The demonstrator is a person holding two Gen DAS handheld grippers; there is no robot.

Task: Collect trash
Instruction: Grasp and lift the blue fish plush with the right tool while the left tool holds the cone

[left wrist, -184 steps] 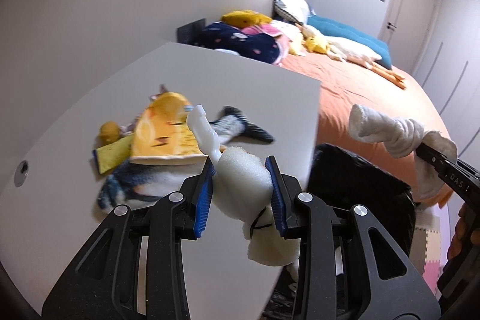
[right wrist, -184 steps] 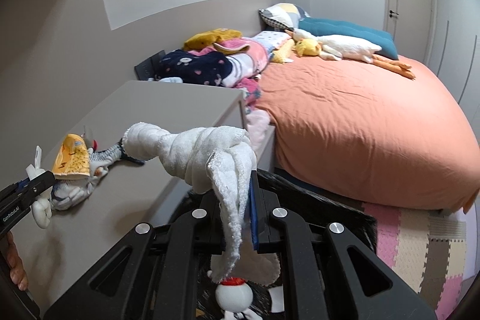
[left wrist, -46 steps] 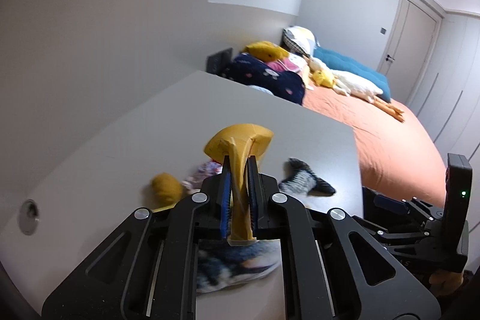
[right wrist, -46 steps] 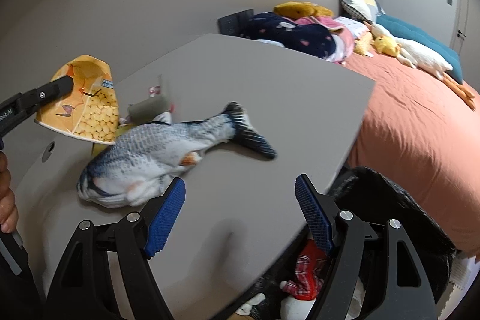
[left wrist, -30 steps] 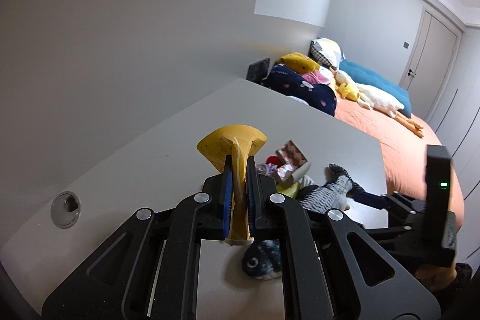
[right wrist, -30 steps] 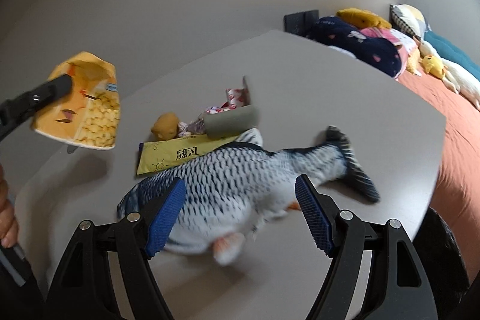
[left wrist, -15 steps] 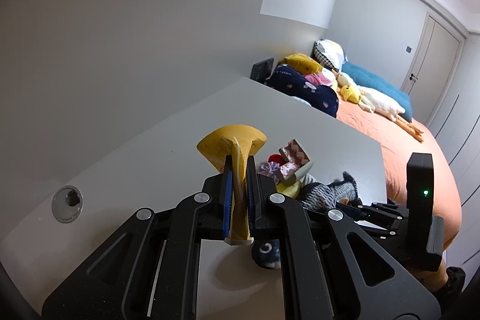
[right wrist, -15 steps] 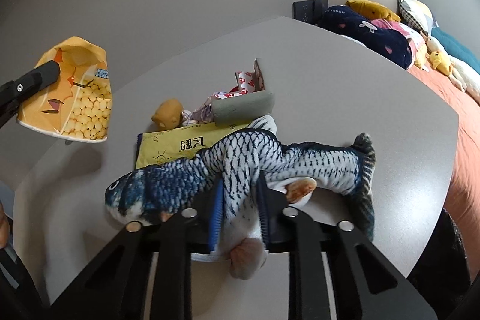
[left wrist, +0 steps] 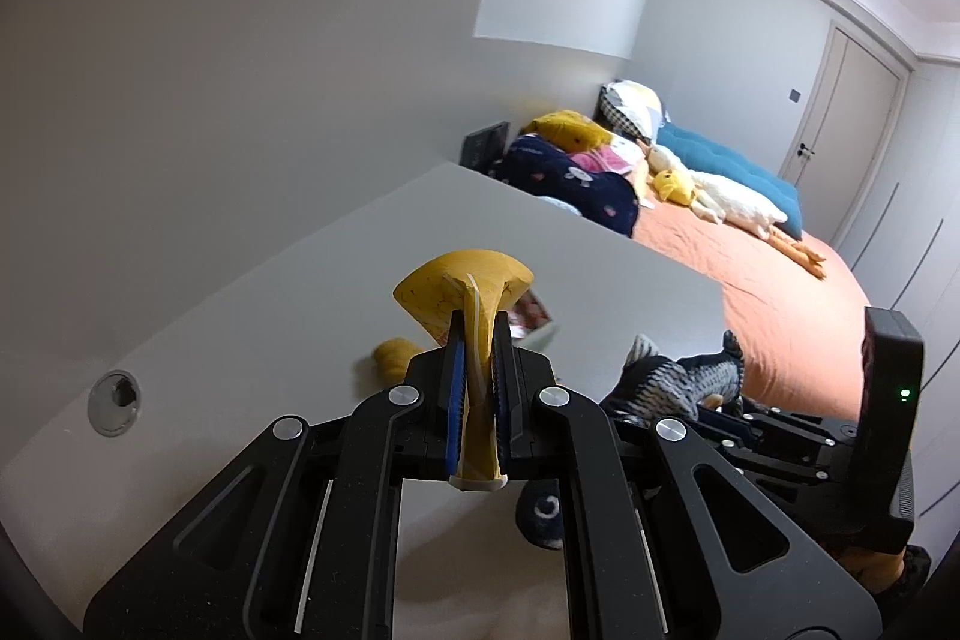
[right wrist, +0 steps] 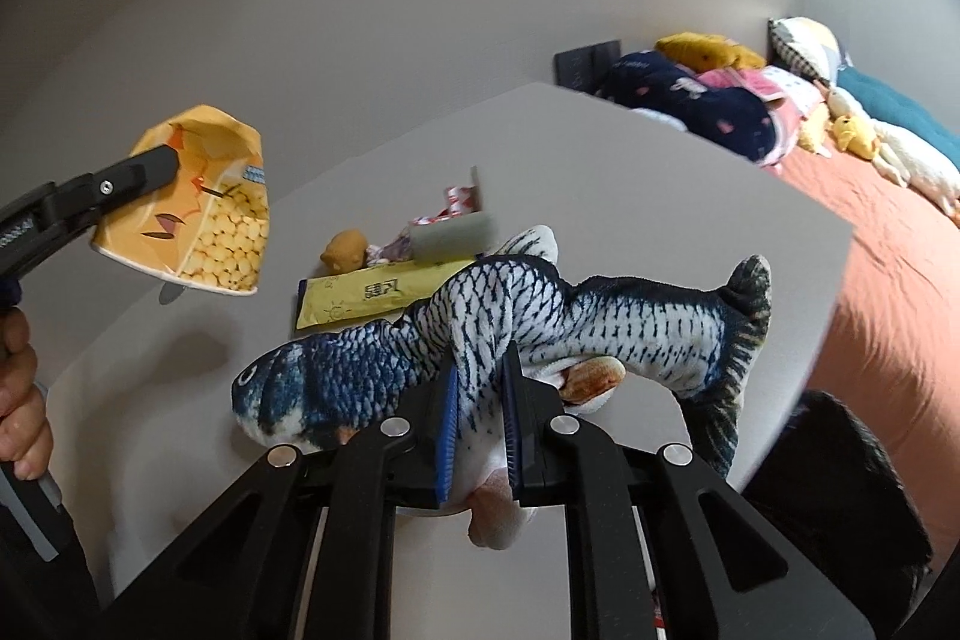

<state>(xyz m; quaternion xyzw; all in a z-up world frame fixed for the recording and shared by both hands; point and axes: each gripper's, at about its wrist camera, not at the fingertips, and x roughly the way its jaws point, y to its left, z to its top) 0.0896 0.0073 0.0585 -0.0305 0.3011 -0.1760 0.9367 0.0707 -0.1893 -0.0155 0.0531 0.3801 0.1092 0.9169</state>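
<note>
Two edges of the pale grey table (right wrist: 630,172) bound the working room: the far edge, past which a heap of dark blue and pink bedding (right wrist: 690,106) lies, and the right edge, which drops off toward the bed with the orange cover (right wrist: 888,280) and a black bin (right wrist: 840,484) close under the table's corner. Most of the tabletop is bare, and the clutter sits together near its middle: a flat yellow printed packet (right wrist: 372,295), a small brown crumpled lump (right wrist: 343,247), a grey-green rectangular block (right wrist: 453,232) and a red-and-white patterned wrapper (right wrist: 459,202) just behind it. Only the left wrist view shows the round metal cable hole (left wrist: 113,402) in the table and the closed white double door (left wrist: 840,130) beyond the bed; only the right wrist view shows the bin, the yellow packet and the person's hand (right wrist: 18,400) on the left handle. The left tongs (left wrist: 478,400) are clamped on the squashed yellow paper snack cup (left wrist: 465,292), held clear above the table. The right tongs (right wrist: 480,418) are closing, their blue pads already squeezing the belly of the blue-and-white striped plush fish (right wrist: 510,316), whose head and tail sag to either side above the table.
</note>
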